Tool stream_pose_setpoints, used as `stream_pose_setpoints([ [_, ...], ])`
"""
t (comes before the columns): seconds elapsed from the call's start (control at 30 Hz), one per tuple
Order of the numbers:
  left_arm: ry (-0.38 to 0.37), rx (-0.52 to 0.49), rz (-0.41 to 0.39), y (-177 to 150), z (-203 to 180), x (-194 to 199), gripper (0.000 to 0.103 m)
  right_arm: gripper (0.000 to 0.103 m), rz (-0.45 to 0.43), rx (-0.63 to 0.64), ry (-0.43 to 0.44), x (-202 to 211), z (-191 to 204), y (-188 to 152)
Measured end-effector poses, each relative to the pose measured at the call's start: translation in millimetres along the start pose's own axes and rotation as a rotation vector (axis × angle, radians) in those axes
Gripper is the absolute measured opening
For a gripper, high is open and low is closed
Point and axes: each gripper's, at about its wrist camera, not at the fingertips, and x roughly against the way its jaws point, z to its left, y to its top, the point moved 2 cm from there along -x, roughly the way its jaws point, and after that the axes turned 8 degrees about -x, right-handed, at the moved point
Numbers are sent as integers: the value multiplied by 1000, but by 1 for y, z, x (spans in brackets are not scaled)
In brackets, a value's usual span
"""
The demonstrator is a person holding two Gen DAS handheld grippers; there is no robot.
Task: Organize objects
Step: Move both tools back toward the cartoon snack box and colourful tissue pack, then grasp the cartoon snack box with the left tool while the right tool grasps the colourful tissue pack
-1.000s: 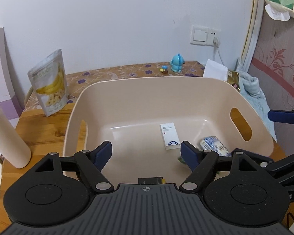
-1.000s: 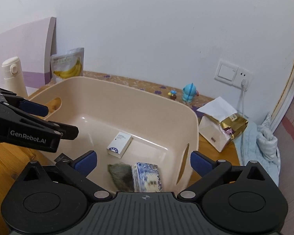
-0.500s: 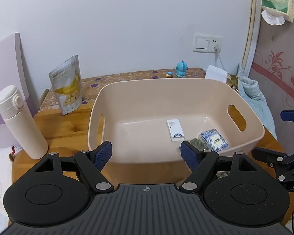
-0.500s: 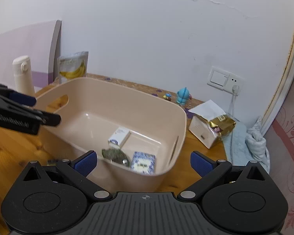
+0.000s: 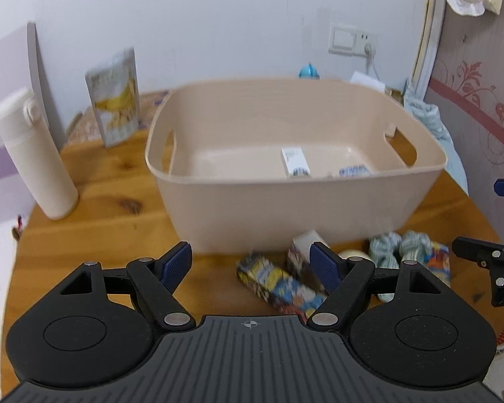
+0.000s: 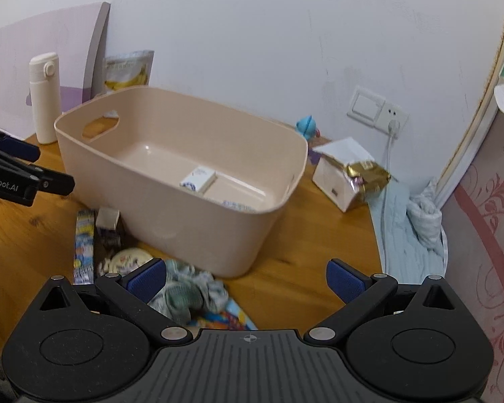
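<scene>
A beige plastic bin (image 5: 285,208) (image 6: 198,231) stands on the wooden table, holding a small white box (image 5: 294,163) (image 6: 198,178) and a blue-white packet (image 5: 354,170). In front of it lie a colourful long packet (image 5: 279,285) (image 6: 84,245), a small dark-and-white box (image 5: 302,252) (image 6: 109,226), a round tin (image 6: 129,260) and a pale green scrunched cloth (image 5: 400,247) (image 6: 184,294). My left gripper (image 5: 250,263) is open and empty, above the table before these items. My right gripper (image 6: 247,277) is open and empty, above the cloth.
A white flask (image 5: 33,154) (image 6: 43,97) and a banana snack pouch (image 5: 116,99) (image 6: 127,70) stand at the back left. A blue toy (image 6: 307,127), a white and gold bag (image 6: 349,174) and a blue cloth (image 6: 416,225) are at the right.
Both grippers have drawn back and down from over the bin to its near side. The loose items in front of the bin have come into view.
</scene>
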Motion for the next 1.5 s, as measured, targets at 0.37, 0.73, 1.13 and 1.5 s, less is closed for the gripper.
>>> stream_pose_setpoints([
  [0.37,-15,50,105,-21,-14,-35,79,103,127,-31,6,-29,-7,-35],
  [0.73,-11,129,154,-21,-11,-56,79,103,203,-25,44,-54,-8,-54],
  [1.13,-15,170,191,-29,-3,-62,78,103,204,-38,96,-73,-10,-54],
  [1.5,-6,165,179,-35,1,-54,49,100,175,-82,147,-78,-16,-55],
])
